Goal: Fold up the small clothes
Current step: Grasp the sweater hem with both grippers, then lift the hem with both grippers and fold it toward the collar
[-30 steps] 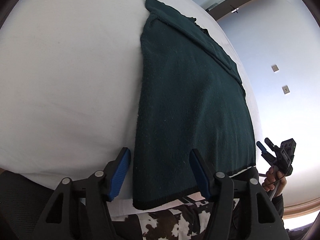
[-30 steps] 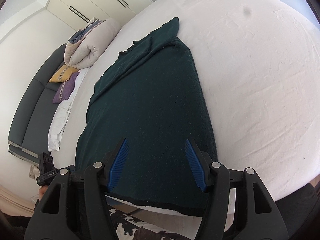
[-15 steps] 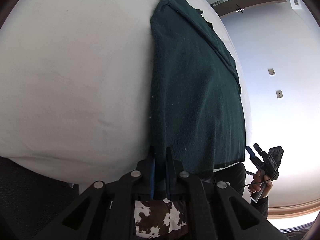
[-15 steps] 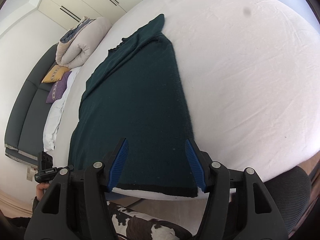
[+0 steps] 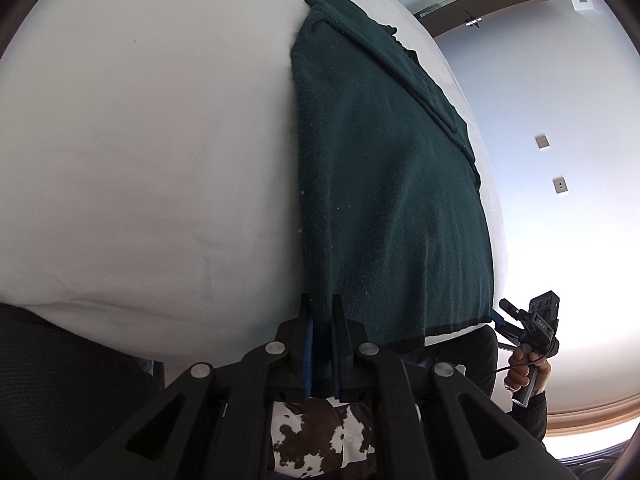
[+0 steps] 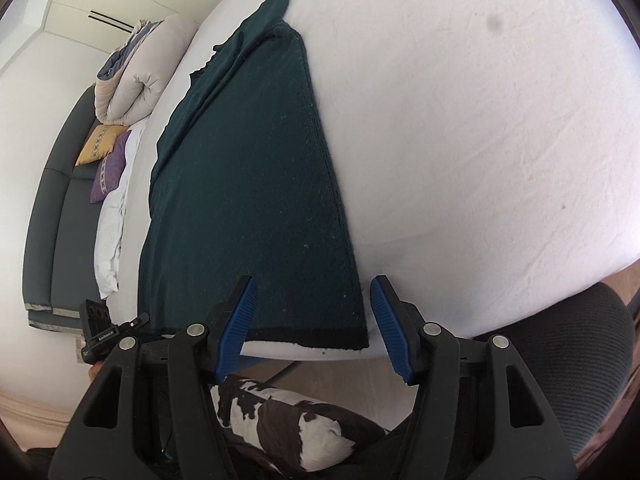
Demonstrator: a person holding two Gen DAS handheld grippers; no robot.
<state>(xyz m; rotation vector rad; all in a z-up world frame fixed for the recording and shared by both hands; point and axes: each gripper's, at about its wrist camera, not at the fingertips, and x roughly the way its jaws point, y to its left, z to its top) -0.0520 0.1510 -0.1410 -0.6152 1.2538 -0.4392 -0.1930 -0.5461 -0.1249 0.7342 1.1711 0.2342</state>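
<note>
I had the dark green garment [image 5: 384,184] lying flat on the white bed [image 5: 140,152], its long axis running from the near edge straight away toward the far side, the black-trimmed hem [image 6: 308,338] nearest me and the narrower, folded-in end pointing away. My left hand-held gripper [image 5: 321,312] was clamped narrow on the garment's near left corner — the cloth sat pinched between the blue pads. My right hand-held gripper [image 6: 314,330] stood wide, its pads either side of the near right corner at the hem, not pressing on it. In the left view I could see the hand [image 5: 526,372] gripping the right tool's handle just past the bed's edge — a cow-patterned cloth [image 6: 280,420] showed below both tools.
</note>
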